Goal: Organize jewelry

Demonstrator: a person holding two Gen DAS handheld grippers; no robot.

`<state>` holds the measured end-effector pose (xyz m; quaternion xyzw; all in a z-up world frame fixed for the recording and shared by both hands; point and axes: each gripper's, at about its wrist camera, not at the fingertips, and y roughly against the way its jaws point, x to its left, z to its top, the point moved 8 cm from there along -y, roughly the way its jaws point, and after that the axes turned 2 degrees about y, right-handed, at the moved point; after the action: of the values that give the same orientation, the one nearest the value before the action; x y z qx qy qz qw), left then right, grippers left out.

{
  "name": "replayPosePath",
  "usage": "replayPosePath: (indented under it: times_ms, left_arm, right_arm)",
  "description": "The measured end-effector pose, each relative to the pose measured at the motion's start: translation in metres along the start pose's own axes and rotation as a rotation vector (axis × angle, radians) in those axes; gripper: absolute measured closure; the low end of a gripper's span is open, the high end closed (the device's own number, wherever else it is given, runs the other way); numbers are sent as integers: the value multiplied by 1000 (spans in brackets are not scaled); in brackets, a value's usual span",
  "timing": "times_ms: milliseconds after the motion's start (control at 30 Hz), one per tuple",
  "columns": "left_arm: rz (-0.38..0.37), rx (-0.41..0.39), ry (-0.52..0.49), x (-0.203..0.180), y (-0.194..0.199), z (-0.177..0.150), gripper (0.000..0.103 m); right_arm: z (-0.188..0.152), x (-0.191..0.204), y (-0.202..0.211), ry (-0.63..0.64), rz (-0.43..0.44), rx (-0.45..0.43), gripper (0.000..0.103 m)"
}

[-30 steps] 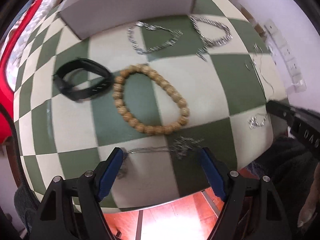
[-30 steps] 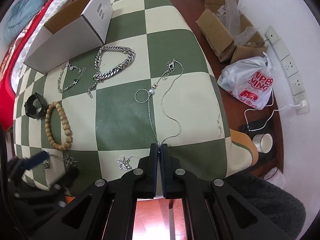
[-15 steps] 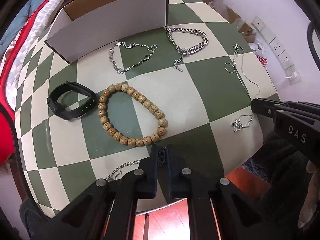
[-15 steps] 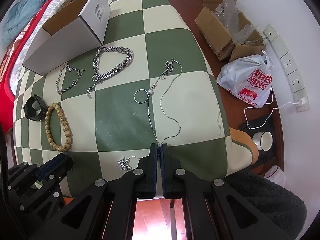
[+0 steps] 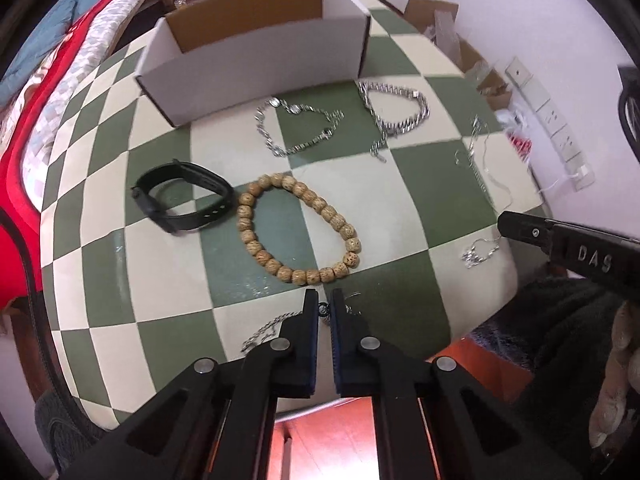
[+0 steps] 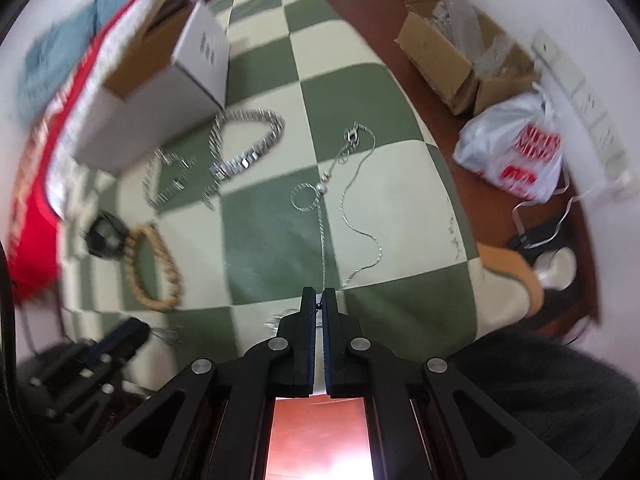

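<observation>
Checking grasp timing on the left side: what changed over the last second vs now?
The left gripper went from wide open around a thin silver chain at the near table edge to shut on it, and that view has drawn back from the table. The right gripper stayed shut on the thin necklace. The bead bracelet, black band and white box lie as before.

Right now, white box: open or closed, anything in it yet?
Open: the white box has no lid and its brown inner wall shows. Contents: cannot tell, since its floor is hidden in both views.
</observation>
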<state>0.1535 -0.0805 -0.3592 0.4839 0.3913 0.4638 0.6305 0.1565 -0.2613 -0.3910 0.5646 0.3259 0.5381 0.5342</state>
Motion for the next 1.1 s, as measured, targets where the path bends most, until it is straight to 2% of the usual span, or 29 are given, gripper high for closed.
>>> replayPosePath:
  times_ms: [167,500,667,700,1000,1100]
  left_arm:
    - [-34,-50,41,18,32,11,100]
    - [-62,-145,154,57,98,44,100]
    - [-39,-176,154,68,124,52,100]
    - [-39,-180,152,70,129,53,103]
    - [-55,-251,126,72,173,80,103]
    - [-101,-204,127,73,159,79,102]
  right_arm:
    - [16,4,31,-59,71,-57,101]
    - [38,40,89,2,105,-148,101]
    - [44,53,116,10,138,-184,101]
    - [46,56,121,13,144,-191,101]
    - [74,95,169,91,168,-254,101]
    - [80,105,173,111,162,-260,101]
